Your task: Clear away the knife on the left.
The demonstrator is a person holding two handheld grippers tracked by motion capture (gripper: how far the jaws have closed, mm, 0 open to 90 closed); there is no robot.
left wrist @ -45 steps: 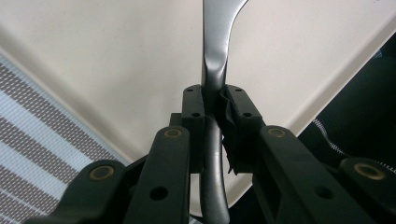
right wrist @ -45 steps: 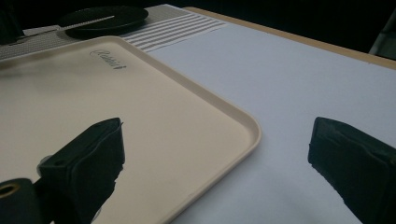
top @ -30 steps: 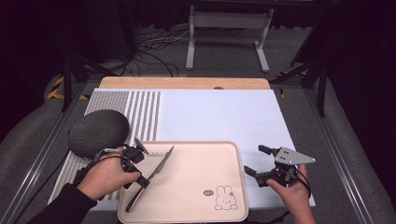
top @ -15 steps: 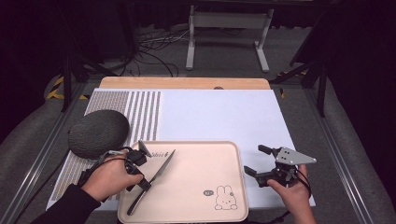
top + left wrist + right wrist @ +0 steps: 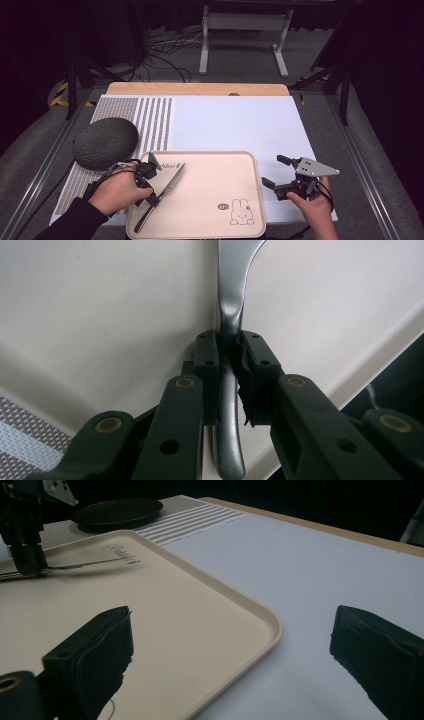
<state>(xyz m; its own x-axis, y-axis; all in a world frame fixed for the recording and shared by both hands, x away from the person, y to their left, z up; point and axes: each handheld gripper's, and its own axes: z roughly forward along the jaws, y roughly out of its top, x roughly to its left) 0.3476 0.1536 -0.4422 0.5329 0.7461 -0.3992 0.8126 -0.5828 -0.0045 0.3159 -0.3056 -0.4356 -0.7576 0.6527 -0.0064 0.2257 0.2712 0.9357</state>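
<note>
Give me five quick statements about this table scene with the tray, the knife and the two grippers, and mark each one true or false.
1. The left gripper is shut on the knife's handle. True.
2. The right gripper holds the tray's rim. False: its jaws stand open, beside the tray's right edge, holding nothing.
3. The knife lies on the bare white mat. False: it is over the tray, at its left side.
4. A dark grey rounded object sits on the striped part of the mat, left of the tray. True.
5. The rabbit drawing is in the tray's far left corner. False: it is near the right corner on the person's side.
</note>
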